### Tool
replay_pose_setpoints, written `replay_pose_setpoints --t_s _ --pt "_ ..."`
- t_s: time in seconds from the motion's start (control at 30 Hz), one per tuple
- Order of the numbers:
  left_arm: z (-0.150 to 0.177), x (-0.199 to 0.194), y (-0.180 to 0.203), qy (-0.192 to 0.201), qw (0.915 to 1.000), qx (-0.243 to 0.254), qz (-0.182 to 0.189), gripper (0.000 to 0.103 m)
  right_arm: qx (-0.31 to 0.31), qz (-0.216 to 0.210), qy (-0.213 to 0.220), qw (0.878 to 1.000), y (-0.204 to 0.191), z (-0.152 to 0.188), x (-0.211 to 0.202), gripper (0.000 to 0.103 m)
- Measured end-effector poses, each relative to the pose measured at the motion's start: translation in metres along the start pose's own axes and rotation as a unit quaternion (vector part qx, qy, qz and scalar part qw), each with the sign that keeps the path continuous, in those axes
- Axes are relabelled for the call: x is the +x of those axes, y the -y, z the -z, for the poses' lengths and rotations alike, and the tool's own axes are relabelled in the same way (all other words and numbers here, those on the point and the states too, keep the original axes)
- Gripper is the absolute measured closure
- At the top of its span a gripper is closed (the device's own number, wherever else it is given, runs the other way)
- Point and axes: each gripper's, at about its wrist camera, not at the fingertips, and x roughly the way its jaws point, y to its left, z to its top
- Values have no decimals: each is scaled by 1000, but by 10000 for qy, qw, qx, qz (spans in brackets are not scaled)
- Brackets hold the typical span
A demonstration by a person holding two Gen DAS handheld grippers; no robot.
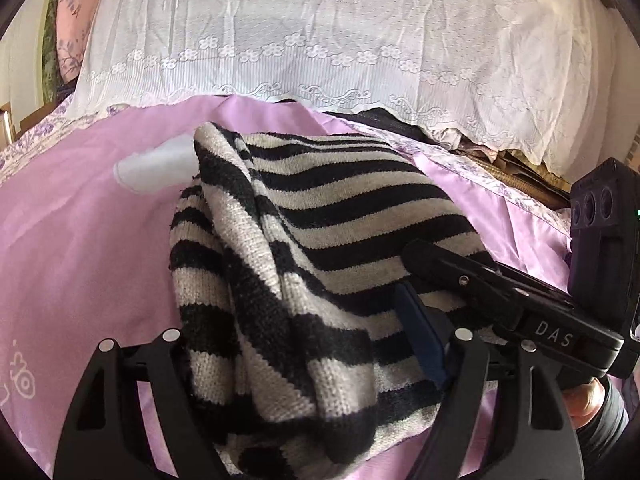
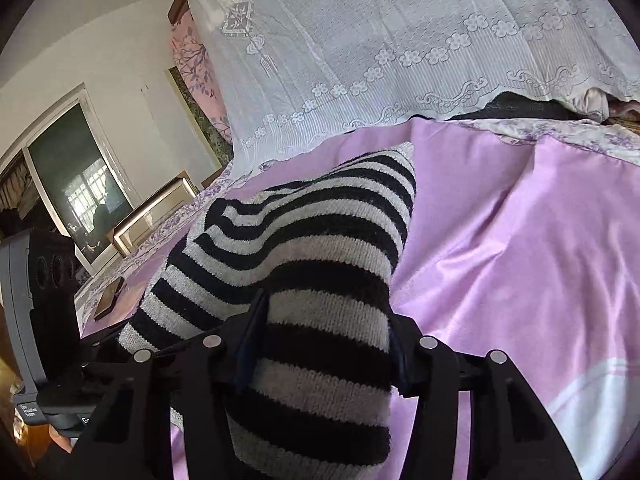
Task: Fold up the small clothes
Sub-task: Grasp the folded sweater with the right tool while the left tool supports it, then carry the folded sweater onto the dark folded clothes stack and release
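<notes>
Striped knit garment [image 1: 304, 264], black and off-white, bunched on the lilac sheet [image 1: 80, 240]. It fills the centre of both wrist views, one end running to about 12 o'clock toward the white lace cover [image 1: 320, 40].

Right gripper [image 2: 320, 352]: blue-padded fingers sit either side of a thick roll of the knit, fabric filling the gap wall to wall. Judged gripping the garment. From the left wrist view this same gripper enters at 3 o'clock, its tip lying on the stripes.

Left gripper [image 1: 316, 364]: the knit is heaped between its jaws. Right blue pad shows against the cloth; the left one is buried under folds. Whether it is pinching or just straddling, I cannot tell.

Progress, as a judgement: early to middle. The garment is gathered and rumpled, no flat layers, no squared edges, no finished bundle anywhere on the sheet. Still to do: lay it out, bring the halves together, smooth, set aside. No other small clothes in sight.
</notes>
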Motion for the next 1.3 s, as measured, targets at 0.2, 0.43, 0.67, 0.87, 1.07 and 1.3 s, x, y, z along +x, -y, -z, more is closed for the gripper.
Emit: replay_pose_setpoints --t_s 0.2,0.43,0.67,0.87,1.07,1.3 --pt "-4 -8 65 22 9980 492 387 27 6 351 311 9989 29 3 -71 52" --pt "-21 -24 155 -12 9910 1083 788 29 181 825 648 9943 76 11 -154 52" --pt "-45 -27 257 36 9772 1617 1379 29 473 1401 1190 9818 133 5 -244 52" --pt "-55 -10 354 69 9550 2090 2103 29 826 2114 1722 9586 190 5 -330 53" --pt "-60 8 443 122 9268 2514 2788 29 1359 2816 2308 9214 245 12 -405 53" --pt "-53 57 514 -164 9106 2678 3143 34 1955 3552 2545 8780 310 30 -443 54"
